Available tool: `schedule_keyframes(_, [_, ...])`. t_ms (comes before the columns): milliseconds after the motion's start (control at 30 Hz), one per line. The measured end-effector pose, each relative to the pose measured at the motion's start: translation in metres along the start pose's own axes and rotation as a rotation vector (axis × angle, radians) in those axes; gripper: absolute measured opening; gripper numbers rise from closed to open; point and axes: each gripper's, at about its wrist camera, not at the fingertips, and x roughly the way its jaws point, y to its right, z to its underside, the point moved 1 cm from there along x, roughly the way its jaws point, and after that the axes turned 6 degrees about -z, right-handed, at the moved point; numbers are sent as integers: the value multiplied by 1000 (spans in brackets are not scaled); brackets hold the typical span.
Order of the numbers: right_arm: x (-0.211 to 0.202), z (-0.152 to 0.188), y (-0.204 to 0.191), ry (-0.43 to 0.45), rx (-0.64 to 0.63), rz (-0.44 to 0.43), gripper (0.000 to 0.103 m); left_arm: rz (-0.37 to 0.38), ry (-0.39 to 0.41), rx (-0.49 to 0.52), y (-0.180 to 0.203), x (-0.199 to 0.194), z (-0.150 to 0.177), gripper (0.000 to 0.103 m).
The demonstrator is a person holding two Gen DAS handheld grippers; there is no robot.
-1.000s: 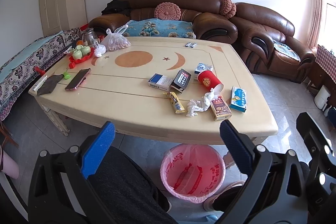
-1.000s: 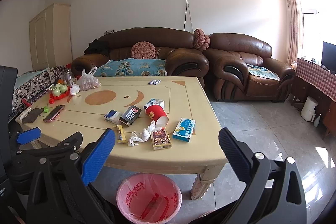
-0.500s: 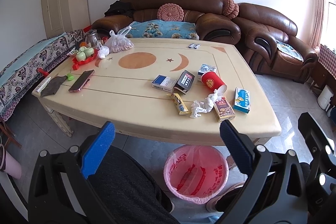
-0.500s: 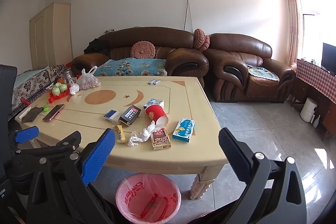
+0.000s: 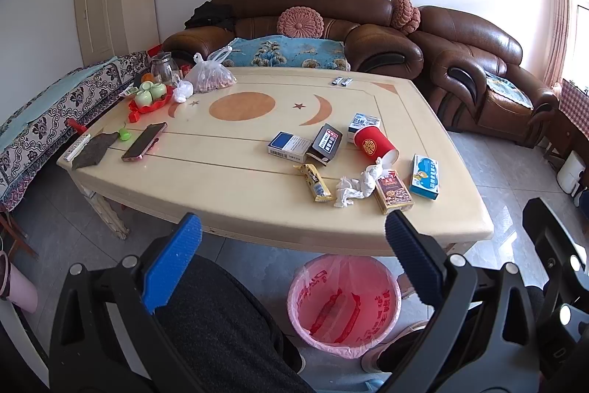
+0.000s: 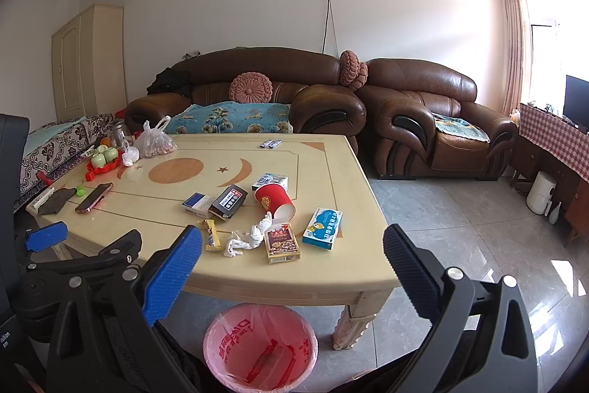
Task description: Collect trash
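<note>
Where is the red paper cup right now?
The red paper cup lies tipped on its side on the table, toward the right in both views, its open mouth facing the crumpled tissue, with a white and blue box just behind it.

A: What's on the table (image 5: 235, 186)?
B: I see a tipped red cup (image 5: 373, 145), crumpled tissue (image 5: 355, 187), snack wrapper (image 5: 316, 182), small boxes, a phone (image 5: 144, 141).
A: Floor?
B: A pink-lined bin (image 5: 344, 304) by the near edge.

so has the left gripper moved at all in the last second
Yes, slightly. The left gripper is open and empty, but in its view the table and pink bin slid rightward and a bit down, so it swung left and tilted up.
</note>
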Motion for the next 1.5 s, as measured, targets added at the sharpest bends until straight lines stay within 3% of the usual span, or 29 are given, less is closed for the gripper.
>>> schedule_keyframes(700, [-1,0,-1,-3,1,-13,97,-3,-4,4,-2,0,3,98])
schedule_keyframes(867, [5,0,1,-23,-12,-60,97,64,-65,1,-5,10,2,98])
schedule_keyframes(1067, [13,-3,7,-17,-16,-63,97,25,-62,-7,-18,20,-3,98])
schedule_keyframes(1500, [62,-6,40,-51,20,-20,97,49,-140,-13,-17,55,-13,98])
